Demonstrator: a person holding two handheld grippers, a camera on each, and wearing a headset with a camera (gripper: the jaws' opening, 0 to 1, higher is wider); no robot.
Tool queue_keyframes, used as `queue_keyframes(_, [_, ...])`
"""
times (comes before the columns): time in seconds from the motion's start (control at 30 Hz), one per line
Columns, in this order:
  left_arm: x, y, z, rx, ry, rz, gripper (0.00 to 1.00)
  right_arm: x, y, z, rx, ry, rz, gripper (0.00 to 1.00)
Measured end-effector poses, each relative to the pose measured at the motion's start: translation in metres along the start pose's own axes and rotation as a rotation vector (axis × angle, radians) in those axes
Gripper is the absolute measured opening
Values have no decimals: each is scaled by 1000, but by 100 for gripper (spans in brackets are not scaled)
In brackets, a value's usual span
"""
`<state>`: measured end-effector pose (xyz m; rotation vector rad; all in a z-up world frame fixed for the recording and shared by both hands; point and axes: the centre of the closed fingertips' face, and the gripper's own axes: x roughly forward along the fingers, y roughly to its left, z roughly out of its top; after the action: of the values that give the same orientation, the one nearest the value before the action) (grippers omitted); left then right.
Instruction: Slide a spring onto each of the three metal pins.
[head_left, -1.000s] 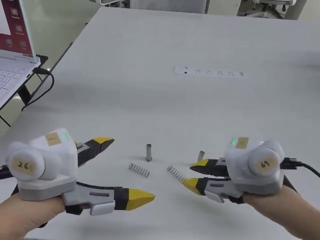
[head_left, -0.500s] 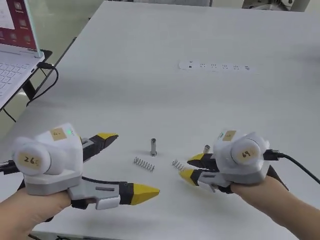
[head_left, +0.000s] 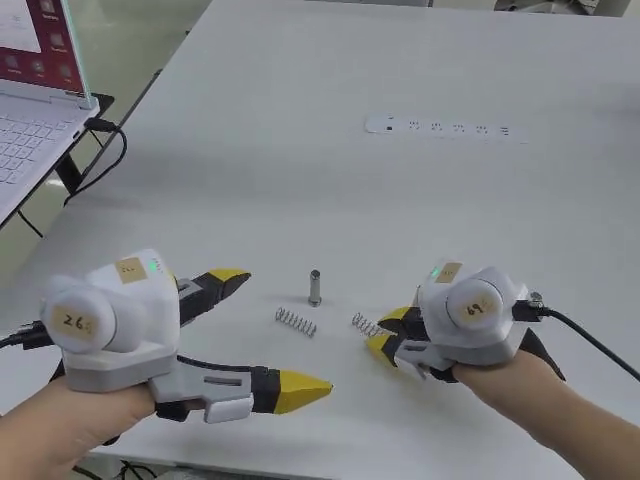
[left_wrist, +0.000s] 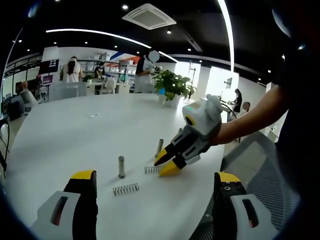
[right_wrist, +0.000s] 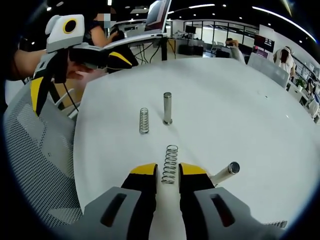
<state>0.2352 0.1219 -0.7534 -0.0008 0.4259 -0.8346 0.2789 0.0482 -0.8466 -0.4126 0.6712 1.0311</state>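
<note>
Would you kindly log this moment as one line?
right tongs astride spring end, grip unclear | left tongs open, apart | upright pin bare

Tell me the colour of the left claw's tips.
Yellow tips on the left claw, clearest in the head view.

The left tool (head_left: 272, 332), lower left, is white with black, yellow-tipped jaws, marked "26". The right tool (head_left: 386, 330), lower right, looks alike, marked "69", with a black cable (head_left: 590, 342).

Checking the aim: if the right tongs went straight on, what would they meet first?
The spring lying lengthwise, its near end between the tips of the right tongs; beyond it, probably the upright pin.
</note>
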Motion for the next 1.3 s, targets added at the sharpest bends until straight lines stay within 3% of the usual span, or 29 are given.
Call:
queue_keyframes(0.17, [0,-4,1,4,1,-4,94,5,0,-8,-32,39,0,10])
queue_keyframes(0.4, [3,-9,1,8,6,-9,94,-1,1,-7,-67,29,-5,8])
queue_keyframes(0.8, [9,-16,1,20,12,-37,93,-30,-2,4,-39,-22,-9,8])
queue_keyframes(1.3, [22,-27,3,49,16,-93,87,-70,4,11,-74,-46,0,8])
